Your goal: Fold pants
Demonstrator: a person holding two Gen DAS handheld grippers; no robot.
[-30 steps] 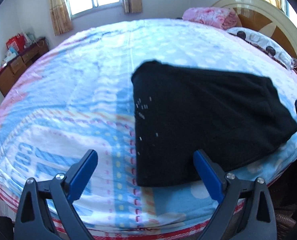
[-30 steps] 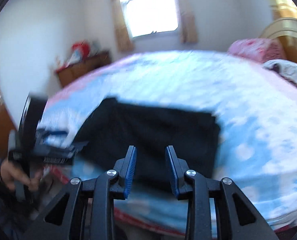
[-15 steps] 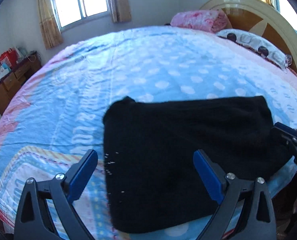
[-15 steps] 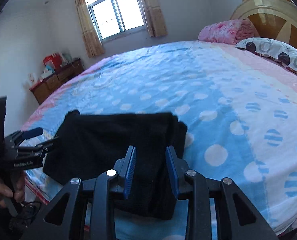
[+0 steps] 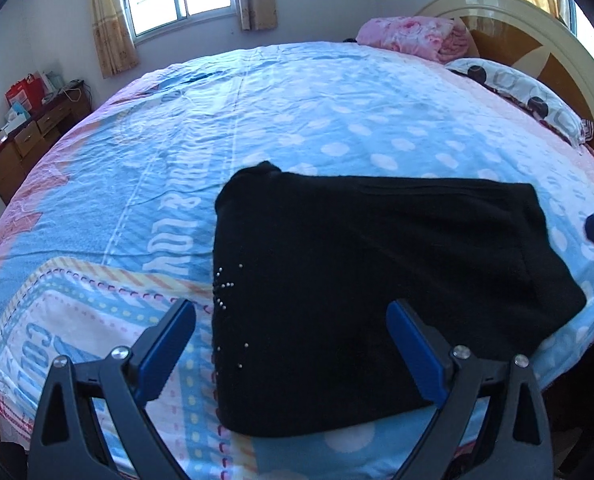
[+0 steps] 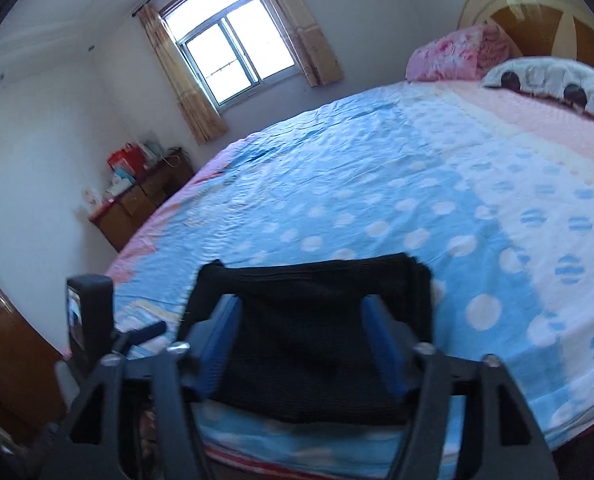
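One flat rectangular fold of soft black pants (image 5: 369,276) on dotted bedsheet (image 5: 297,120)

black pants (image 5: 369,280) w/ silver studs, blue-white polka-dot bedsheet (image 5: 297,120), pink floral blanket (image 5: 409,36)

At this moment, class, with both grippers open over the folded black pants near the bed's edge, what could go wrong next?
1. The folded black knit pants lie close to the near edge of the blue dotted bedsheet; a careless tug might slide them off.
2. The open left gripper could catch only the top layer, so the fold may come undone.
3. The open right gripper looks blurred, so its grasp may land badly.
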